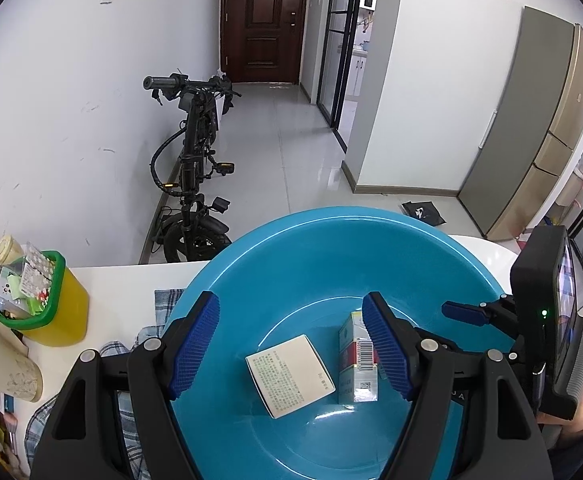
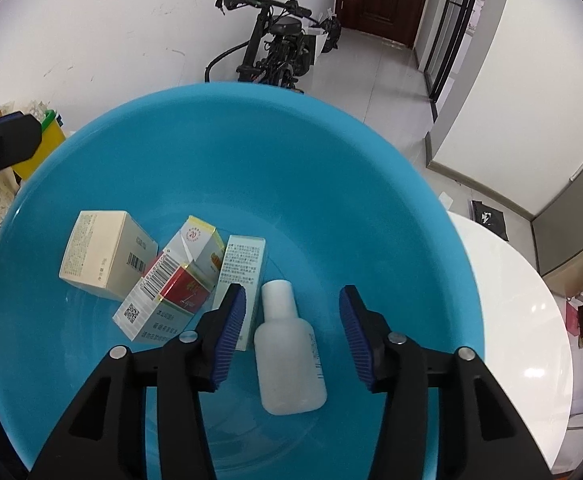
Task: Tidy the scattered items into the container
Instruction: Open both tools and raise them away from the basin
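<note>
A blue basin (image 1: 323, 248) (image 2: 251, 152) sits on the white table. In it lie a cream box (image 1: 289, 374) (image 2: 105, 254), a red-and-white cigarette pack (image 1: 357, 360) (image 2: 171, 288), a slim pale-green box (image 2: 243, 264) and a white bottle (image 2: 287, 352). My left gripper (image 1: 291, 344) is open above the basin, with the cream box and the pack below its fingers. My right gripper (image 2: 293, 328) is open above the basin, empty, with the bottle lying free between its fingers. Part of the right gripper (image 1: 467, 314) shows at the right of the left wrist view.
A yellow bin with a green rim (image 1: 45, 304) holds small packets at the table's left. A plaid cloth (image 1: 163, 312) lies under the basin's left side. A folded bicycle (image 1: 195, 168) stands by the wall behind. The white table (image 2: 523, 320) extends right.
</note>
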